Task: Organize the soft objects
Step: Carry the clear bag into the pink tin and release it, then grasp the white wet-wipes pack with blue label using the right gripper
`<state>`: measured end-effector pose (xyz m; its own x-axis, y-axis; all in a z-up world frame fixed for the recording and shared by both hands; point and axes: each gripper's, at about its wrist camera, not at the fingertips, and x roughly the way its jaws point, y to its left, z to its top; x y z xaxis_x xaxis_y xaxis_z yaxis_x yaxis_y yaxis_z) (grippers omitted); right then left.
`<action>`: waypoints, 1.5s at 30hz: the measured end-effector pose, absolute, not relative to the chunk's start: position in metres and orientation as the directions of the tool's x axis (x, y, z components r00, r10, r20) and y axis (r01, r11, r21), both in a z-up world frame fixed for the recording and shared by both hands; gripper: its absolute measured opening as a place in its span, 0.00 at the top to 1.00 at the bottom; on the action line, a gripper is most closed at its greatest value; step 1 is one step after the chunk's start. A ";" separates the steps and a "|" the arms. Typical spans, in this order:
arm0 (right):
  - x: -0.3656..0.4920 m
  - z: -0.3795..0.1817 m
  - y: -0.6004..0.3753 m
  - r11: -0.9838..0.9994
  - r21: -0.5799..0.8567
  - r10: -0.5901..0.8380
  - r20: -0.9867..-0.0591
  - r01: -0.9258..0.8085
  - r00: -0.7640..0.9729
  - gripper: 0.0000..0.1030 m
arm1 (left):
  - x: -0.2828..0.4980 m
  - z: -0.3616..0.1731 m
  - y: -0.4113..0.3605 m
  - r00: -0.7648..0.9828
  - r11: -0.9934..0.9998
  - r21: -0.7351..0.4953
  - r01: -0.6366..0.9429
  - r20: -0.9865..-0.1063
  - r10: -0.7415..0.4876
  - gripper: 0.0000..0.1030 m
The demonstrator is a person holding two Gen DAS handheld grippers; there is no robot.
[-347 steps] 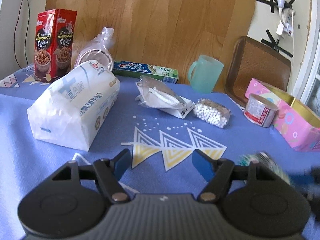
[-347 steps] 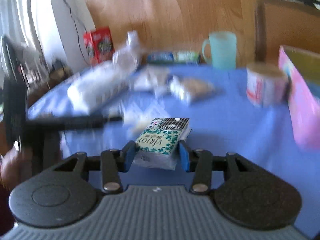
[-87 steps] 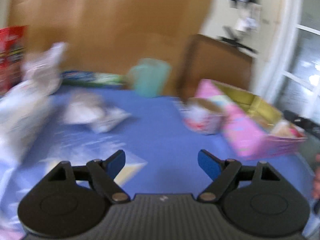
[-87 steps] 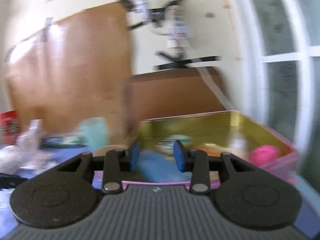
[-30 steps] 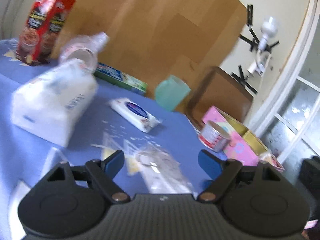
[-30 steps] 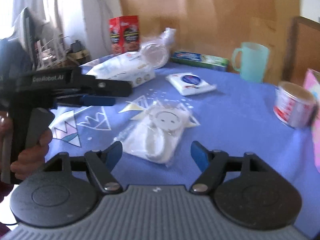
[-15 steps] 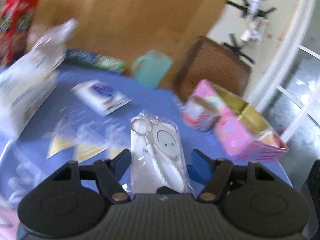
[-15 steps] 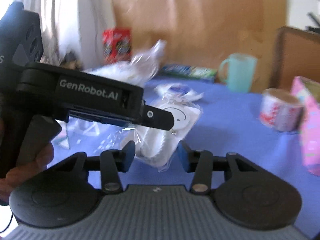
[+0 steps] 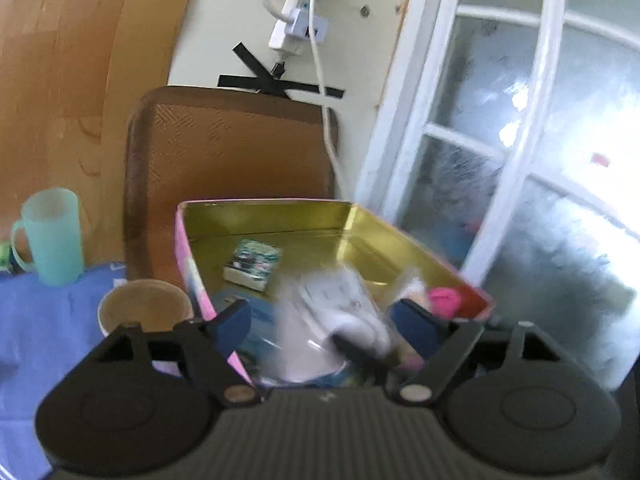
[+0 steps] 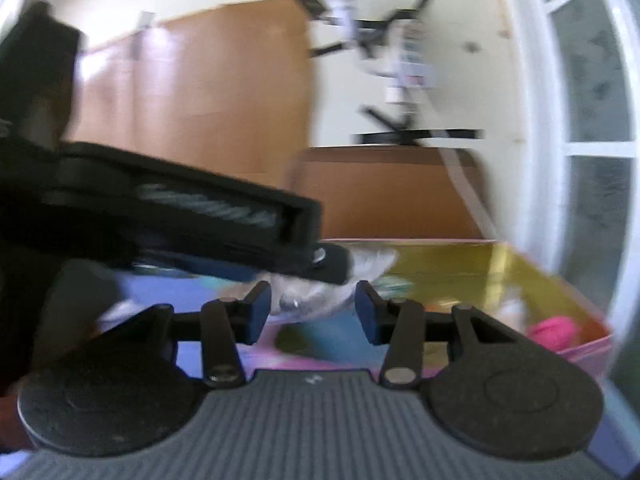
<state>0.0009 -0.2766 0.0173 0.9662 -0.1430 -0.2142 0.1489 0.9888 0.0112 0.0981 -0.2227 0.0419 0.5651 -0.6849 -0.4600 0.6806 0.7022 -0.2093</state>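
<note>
— Both claws have swung from the middle of the bench over to the pink box [image 9: 188, 256] since half a second ago, and the clear bag with the white keychain [image 9: 332, 320] came along.

— Who has it?

— Hard to say. The left claw [image 9: 320, 324] has just been opening; its blue pads stand apart, with the blurred bag between them and no pad visibly pressing on it. From the right wrist view, the right claw [image 10: 312, 312] stands half apart, the bag [image 10: 316, 300] lying just past its tips; I cannot tell whether it touches. Above it, the left claw's black body [image 10: 180, 224] crosses the frame.

— And where is the bag now?

— Over the near end of the box's gold inside. A small green-and-white packet [image 9: 254, 264] lies on the floor of the box, a pink fuzzy thing [image 9: 444, 300] in its near right corner.

— Around the box?

— A can [image 9: 144, 308] just left of it on the blue cloth [image 9: 44, 320], a mint mug [image 9: 50, 236] further left, a brown tray [image 9: 232, 152] leaning behind.
</note>
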 end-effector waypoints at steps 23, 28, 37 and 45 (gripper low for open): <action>0.090 0.006 -0.149 0.938 0.071 0.340 -0.386 -0.340 0.858 0.34 | 0.067 -0.039 0.092 0.803 0.959 -0.227 0.171 -0.531 -0.269 0.24; 0.165 -0.009 -0.097 0.919 0.060 0.369 -0.484 -0.390 0.794 0.10 | 0.067 -0.039 0.116 0.815 0.915 -0.356 0.191 -0.462 -0.350 0.24; 0.215 -0.034 -0.067 0.938 0.054 0.298 -0.629 -0.342 0.718 0.31 | 0.070 -0.040 0.117 0.807 0.897 -0.385 0.215 -0.447 -0.386 0.24; 0.115 -0.025 -0.080 0.941 0.069 0.296 -0.638 -0.330 0.711 0.29 | 0.071 -0.042 0.117 0.802 0.897 -0.393 0.201 -0.460 -0.381 0.23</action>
<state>0.1151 -0.0795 -0.0252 0.7112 0.2963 -0.6375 -0.3303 0.9414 0.0691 0.0705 0.1170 -0.0421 0.8018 -0.3811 -0.4603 0.2011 0.8974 -0.3928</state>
